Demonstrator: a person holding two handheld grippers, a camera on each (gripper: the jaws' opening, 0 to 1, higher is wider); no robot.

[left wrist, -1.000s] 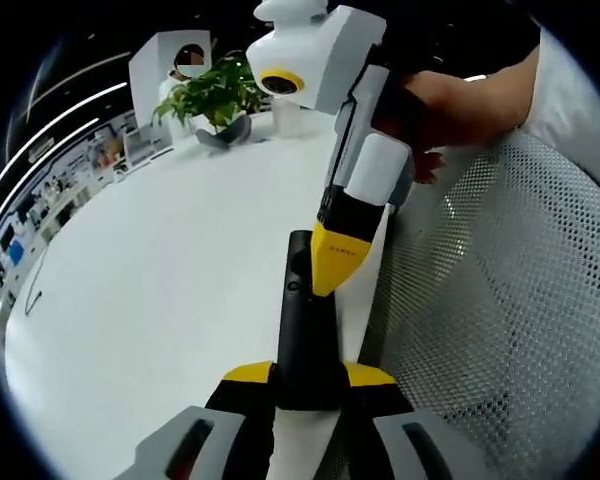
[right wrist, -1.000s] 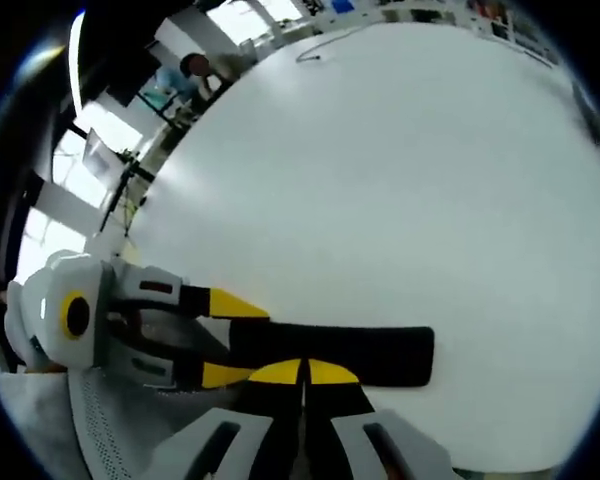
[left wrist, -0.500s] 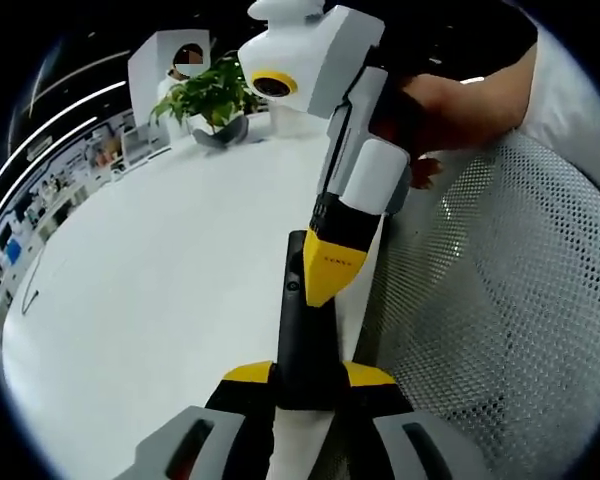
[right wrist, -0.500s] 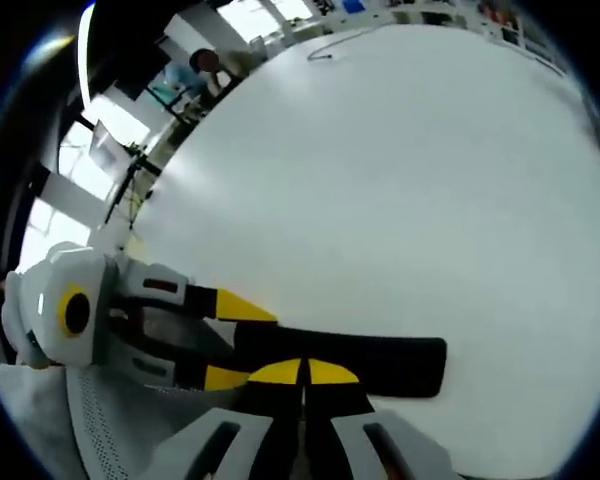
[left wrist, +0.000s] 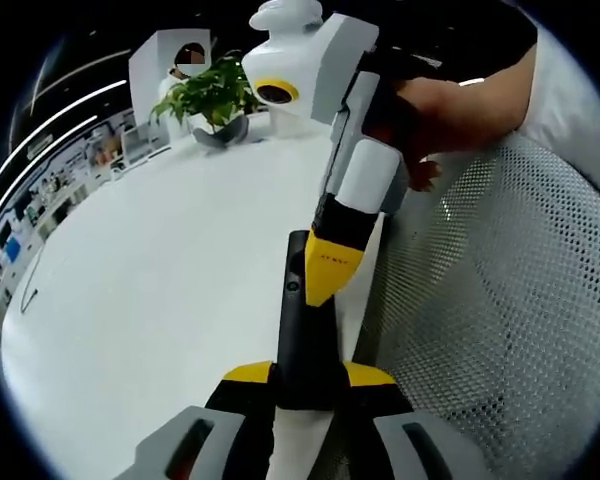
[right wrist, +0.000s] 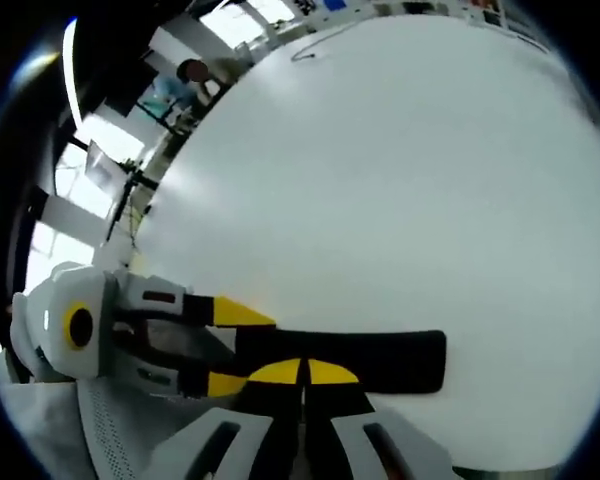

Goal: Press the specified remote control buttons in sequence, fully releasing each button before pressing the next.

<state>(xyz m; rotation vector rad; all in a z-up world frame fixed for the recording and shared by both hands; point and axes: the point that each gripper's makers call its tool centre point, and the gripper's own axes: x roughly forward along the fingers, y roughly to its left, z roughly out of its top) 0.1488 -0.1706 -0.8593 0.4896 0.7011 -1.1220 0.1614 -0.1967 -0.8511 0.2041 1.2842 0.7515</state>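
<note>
A long black remote (left wrist: 302, 335) lies along the white table (left wrist: 160, 290), and my left gripper (left wrist: 306, 376) is shut on its near end. My right gripper (left wrist: 320, 285) comes down from the top, held by a person's hand (left wrist: 450, 95). Its yellow jaws are shut together, with the tip on the remote's top face near a small round button (left wrist: 293, 286). In the right gripper view my own shut right gripper (right wrist: 303, 371) sits over the remote (right wrist: 390, 357). The left gripper (right wrist: 242, 346) clamps the remote from the left.
A potted green plant (left wrist: 215, 95) stands at the table's far end. A white mesh chair (left wrist: 500, 310) lies along the table's right edge. A thin cable (left wrist: 30, 296) lies far left on the table. A person (right wrist: 185, 80) sits in the background.
The right gripper's shut tip has slid a little down the remote toward the left gripper. The left gripper keeps its hold on the remote.
</note>
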